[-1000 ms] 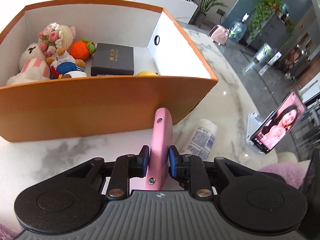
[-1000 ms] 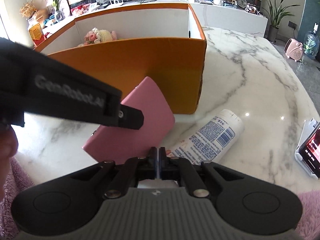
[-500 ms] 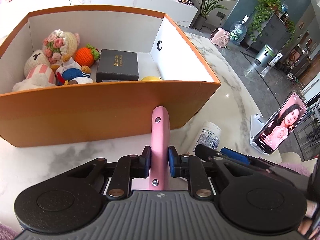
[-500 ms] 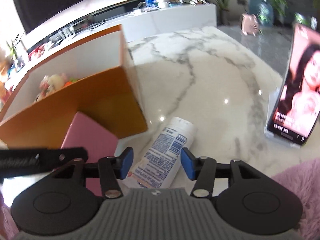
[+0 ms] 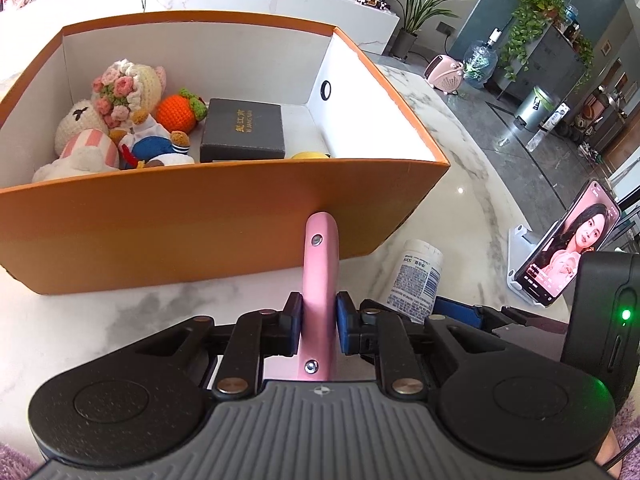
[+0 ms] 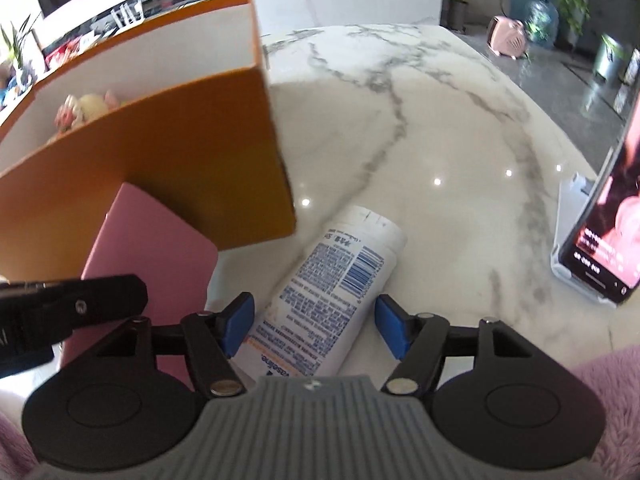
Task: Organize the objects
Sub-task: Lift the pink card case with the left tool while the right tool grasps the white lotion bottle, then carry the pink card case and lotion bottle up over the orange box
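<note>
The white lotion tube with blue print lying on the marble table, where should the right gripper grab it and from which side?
Grip the white lotion tube across its round middle, coming down from above and from the near end. It lies flat, lengthwise between the open right gripper, whose jaws have just been opening, with the orange box close on the left.

Left claw clamps pink case edge-on before orange box.

Pink case upright on edge; white lotion tube lying beside orange box.
</note>
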A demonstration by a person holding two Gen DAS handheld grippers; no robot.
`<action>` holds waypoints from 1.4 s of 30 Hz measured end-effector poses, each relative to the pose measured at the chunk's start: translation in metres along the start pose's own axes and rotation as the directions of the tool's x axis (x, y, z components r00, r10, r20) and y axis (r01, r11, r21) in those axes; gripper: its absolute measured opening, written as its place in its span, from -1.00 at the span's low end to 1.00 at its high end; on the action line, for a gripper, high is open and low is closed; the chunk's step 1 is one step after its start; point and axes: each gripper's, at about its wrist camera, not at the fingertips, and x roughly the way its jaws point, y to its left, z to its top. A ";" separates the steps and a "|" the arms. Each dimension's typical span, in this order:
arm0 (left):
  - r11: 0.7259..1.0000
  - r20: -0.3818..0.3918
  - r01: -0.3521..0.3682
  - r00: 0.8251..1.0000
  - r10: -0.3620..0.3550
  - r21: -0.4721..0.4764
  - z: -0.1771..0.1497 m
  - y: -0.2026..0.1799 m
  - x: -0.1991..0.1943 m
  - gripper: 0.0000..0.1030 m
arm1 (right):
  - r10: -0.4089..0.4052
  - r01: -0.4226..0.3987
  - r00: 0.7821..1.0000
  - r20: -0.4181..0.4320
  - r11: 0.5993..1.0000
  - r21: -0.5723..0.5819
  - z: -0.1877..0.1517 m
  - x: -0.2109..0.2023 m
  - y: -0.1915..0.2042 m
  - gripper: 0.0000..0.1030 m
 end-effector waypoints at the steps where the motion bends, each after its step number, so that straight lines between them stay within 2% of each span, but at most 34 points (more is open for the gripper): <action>1: 1.000 0.001 -0.006 1.000 0.006 -0.001 -0.001 0.001 -0.001 -0.60 | -0.006 0.006 1.000 0.000 1.000 -0.018 -0.001 0.000 0.002 0.30; 7: 0.999 0.006 -0.043 0.999 0.043 -0.019 -0.003 0.013 -0.011 -0.60 | 0.005 -0.005 1.000 0.009 0.998 -0.068 -0.006 -0.006 0.008 0.16; 13: 0.999 0.018 -0.039 0.999 0.039 -0.035 -0.006 0.021 -0.024 -0.60 | 0.037 -0.034 0.999 0.030 0.995 -0.092 -0.012 -0.018 0.010 -0.04; 17: 0.998 0.021 -0.037 0.999 0.038 -0.040 -0.009 0.023 -0.029 -0.60 | 0.047 -0.040 0.997 0.069 0.994 -0.099 -0.016 -0.030 0.010 -0.09; 18: 0.998 0.018 -0.034 0.999 0.034 -0.045 -0.010 0.024 -0.029 -0.60 | 0.050 -0.042 0.996 0.077 0.994 -0.102 -0.017 -0.033 0.010 -0.44; 19: 0.998 0.015 -0.029 0.999 0.030 -0.050 -0.011 0.025 -0.029 -0.60 | 0.061 -0.050 0.993 0.105 0.993 -0.103 -0.018 -0.038 0.009 -0.56; 24: 0.998 0.006 -0.018 1.000 0.018 -0.057 -0.017 0.025 -0.031 -0.60 | 0.074 -0.062 0.993 0.095 0.990 -0.124 -0.024 -0.045 0.011 -0.57; 32: 0.999 0.029 -0.007 1.000 0.008 -0.052 -0.022 0.022 -0.045 -0.60 | 0.130 -0.122 0.985 0.110 0.989 -0.079 -0.031 -0.073 0.006 -0.57; 38: 0.999 0.016 0.012 1.000 -0.012 -0.047 -0.033 0.018 -0.047 -0.60 | 0.145 -0.138 0.983 0.109 0.988 -0.070 -0.039 -0.097 0.004 -0.58; 42: 0.999 -0.003 0.026 1.000 -0.027 -0.039 -0.042 0.012 -0.046 -0.60 | 0.126 -0.117 0.987 0.105 0.989 -0.087 -0.044 -0.108 0.000 -0.57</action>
